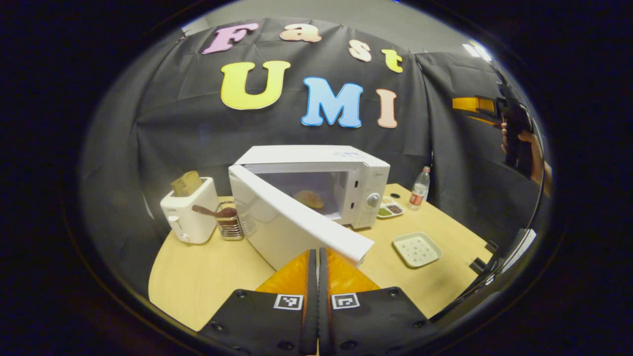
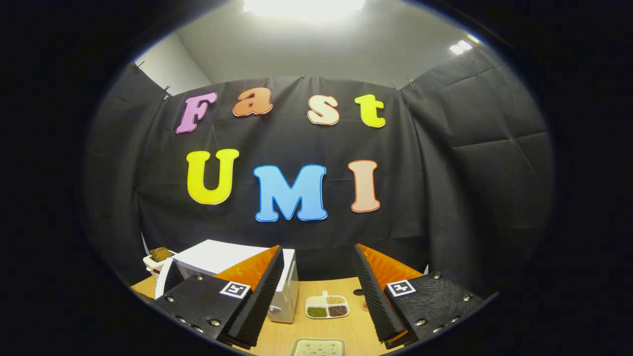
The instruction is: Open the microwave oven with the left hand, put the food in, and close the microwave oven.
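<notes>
One food item [image 1: 309,199] inside open microwave [image 1: 316,193]

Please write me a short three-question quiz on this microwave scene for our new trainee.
1. True or false: the microwave door stands open.
2. Where is the food? A) on the square plate B) inside the microwave C) in the toaster
3. Fill in: the left gripper is ___, the right gripper is ___.

Key: 1 true; 2 B; 3 shut, open.
</notes>
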### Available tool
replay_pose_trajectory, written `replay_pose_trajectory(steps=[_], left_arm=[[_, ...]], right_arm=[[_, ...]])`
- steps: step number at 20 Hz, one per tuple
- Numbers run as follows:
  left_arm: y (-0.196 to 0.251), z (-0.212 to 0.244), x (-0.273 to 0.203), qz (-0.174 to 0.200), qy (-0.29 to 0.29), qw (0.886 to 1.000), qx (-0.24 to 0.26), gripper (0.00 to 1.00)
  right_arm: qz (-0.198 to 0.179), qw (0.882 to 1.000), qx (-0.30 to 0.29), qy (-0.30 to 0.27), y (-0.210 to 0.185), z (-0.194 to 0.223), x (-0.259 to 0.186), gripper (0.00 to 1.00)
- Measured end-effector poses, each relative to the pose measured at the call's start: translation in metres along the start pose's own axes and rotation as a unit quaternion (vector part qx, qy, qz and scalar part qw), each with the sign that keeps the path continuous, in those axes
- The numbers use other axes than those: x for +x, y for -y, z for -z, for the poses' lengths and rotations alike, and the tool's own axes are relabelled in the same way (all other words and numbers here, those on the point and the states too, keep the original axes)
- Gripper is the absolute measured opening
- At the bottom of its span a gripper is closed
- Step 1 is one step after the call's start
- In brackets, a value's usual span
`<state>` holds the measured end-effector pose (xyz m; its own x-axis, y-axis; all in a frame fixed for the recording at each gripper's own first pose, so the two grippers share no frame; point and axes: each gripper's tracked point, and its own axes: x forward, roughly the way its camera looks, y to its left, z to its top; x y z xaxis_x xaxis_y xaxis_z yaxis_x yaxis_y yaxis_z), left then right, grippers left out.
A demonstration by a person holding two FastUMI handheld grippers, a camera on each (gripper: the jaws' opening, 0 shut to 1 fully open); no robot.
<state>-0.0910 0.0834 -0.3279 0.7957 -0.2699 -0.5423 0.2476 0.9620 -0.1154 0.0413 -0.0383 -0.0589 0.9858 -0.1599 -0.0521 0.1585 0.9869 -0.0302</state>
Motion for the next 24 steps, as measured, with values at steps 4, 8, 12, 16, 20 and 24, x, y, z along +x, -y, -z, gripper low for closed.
replay_pose_trajectory(steps=[4, 8, 12, 16, 20, 24], left_arm=[[0.016, -0.009, 0.022, 0.024, 0.001, 1.000, 0.012, 0.07], [0.028, -0.018, 0.039, 0.043, 0.004, 0.999, 0.020, 0.07], [0.038, -0.028, 0.054, 0.054, 0.009, 0.998, 0.026, 0.07], [0.042, -0.036, 0.070, 0.052, 0.015, 0.998, 0.028, 0.07], [0.052, -0.049, 0.090, 0.057, 0.021, 0.998, 0.035, 0.07], [0.065, -0.057, 0.113, 0.062, 0.021, 0.997, 0.037, 0.07]], right_arm=[[0.011, 1.000, 0.000, 0.001, 0.010, -0.001, -0.004, 0.85], [0.014, 1.000, -0.007, 0.006, 0.011, -0.004, -0.006, 0.85], [0.009, 1.000, -0.014, 0.009, 0.008, -0.007, -0.007, 0.85], [0.003, 1.000, -0.015, 0.013, 0.004, -0.012, -0.006, 0.85], [0.001, 1.000, -0.014, 0.012, 0.002, -0.012, -0.005, 0.85], [-0.001, 1.000, -0.012, 0.009, 0.004, -0.012, -0.005, 0.85]])
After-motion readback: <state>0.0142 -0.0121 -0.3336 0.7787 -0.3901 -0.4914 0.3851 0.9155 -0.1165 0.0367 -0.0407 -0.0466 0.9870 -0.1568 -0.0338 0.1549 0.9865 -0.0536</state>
